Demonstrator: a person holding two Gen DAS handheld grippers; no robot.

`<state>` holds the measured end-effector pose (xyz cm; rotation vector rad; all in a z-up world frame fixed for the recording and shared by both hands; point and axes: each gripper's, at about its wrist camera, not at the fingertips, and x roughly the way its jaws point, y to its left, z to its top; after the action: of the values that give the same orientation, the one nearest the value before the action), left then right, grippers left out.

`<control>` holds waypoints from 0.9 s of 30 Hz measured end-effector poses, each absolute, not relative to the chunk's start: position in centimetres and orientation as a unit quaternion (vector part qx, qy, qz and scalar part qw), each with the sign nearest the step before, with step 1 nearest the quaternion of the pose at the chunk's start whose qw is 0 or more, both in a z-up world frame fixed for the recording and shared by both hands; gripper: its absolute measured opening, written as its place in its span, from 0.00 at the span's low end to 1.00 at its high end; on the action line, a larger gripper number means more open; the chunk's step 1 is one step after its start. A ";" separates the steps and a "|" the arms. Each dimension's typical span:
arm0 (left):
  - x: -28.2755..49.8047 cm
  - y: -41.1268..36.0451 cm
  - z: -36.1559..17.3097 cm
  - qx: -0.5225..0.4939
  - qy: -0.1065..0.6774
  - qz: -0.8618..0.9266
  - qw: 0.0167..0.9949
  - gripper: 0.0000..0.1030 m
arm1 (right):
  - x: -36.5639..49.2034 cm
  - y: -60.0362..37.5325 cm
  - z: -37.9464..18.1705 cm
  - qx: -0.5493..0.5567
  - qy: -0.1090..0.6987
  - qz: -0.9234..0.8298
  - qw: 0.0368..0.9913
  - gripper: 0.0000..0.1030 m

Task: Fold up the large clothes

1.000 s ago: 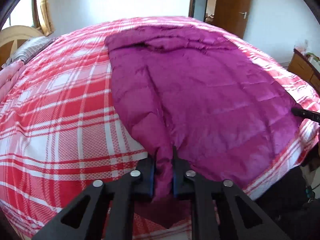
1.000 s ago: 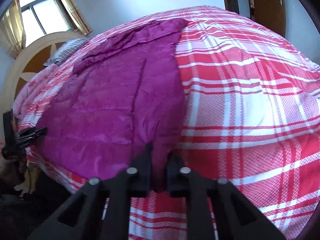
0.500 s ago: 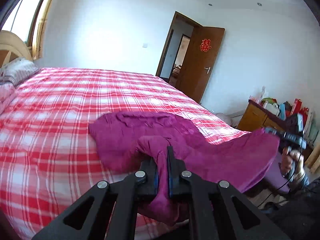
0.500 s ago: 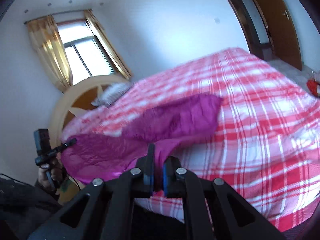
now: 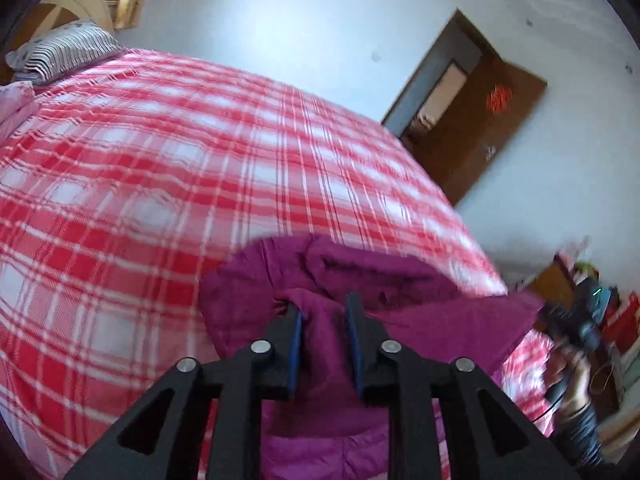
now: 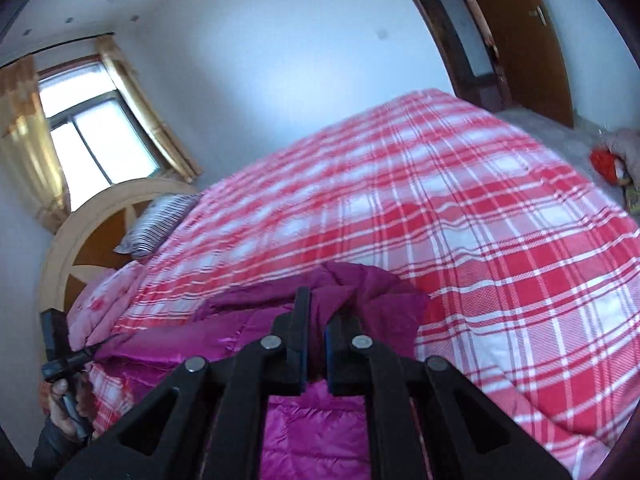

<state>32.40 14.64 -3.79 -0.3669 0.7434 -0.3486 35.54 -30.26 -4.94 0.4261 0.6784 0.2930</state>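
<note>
Left wrist view: a striped pillow (image 5: 60,50) is seen at the upper left, and the red and white plaid bedspread (image 5: 160,184) fills the left and middle of the frame. At lower centre the magenta quilted coat (image 5: 400,284) is bunched on the near edge of the bed, and a fold of it is seen between the fingers of the left gripper (image 5: 324,340), whose jaws have just been opening and are set narrowly apart, the cloth between them not visibly squeezed. A brown door (image 5: 480,132) is seen at the upper right, and the person's other hand (image 5: 572,384) with its gripper is blurred at the right edge. Right wrist view: a window (image 6: 92,136) with yellow curtains is placed at the upper left, with a rounded headboard (image 6: 80,240) below it. The coat (image 6: 368,292) is gathered at lower centre, its shiny side spread toward the lower left, and a pinch of it is clamped between the nearly closed jaws of the right gripper (image 6: 316,344). The bedspread (image 6: 500,240) covers the right of the frame.
</note>
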 end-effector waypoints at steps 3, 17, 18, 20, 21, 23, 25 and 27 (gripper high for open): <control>31.9 15.7 -2.2 -0.142 0.317 -0.090 0.934 0.67 | 37.7 -30.1 -7.1 0.195 0.351 0.126 0.907 0.08; 34.0 0.6 -12.1 0.125 0.309 -0.009 0.943 0.72 | 41.9 -28.5 -10.9 0.201 0.383 0.045 0.901 0.46; 34.6 0.9 -13.1 0.123 0.315 0.013 0.941 0.72 | 40.8 -27.9 -9.9 0.190 0.367 0.038 0.910 0.65; 35.4 2.0 -14.2 0.091 0.333 0.032 0.938 0.72 | 38.6 -25.7 -8.1 0.157 0.333 0.051 0.928 0.78; 35.9 3.0 -14.5 0.063 0.343 0.040 0.937 0.72 | 37.8 -24.2 -7.5 0.136 0.323 0.072 0.934 0.78; 36.1 3.6 -14.6 0.043 0.350 0.043 0.935 0.72 | 36.7 -20.6 -7.4 0.096 0.319 0.123 0.935 0.78; 36.3 3.3 -14.4 0.057 0.355 0.045 0.932 0.72 | 36.8 -16.8 -8.1 0.043 0.328 0.161 0.930 0.77; 35.6 3.1 -12.8 0.061 0.341 0.047 0.937 0.72 | 37.8 -14.4 -9.1 0.001 0.337 0.168 0.926 0.74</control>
<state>35.65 3.09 -12.84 0.1243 0.6973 0.0960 37.79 -14.42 -9.07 0.0029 0.6915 0.3435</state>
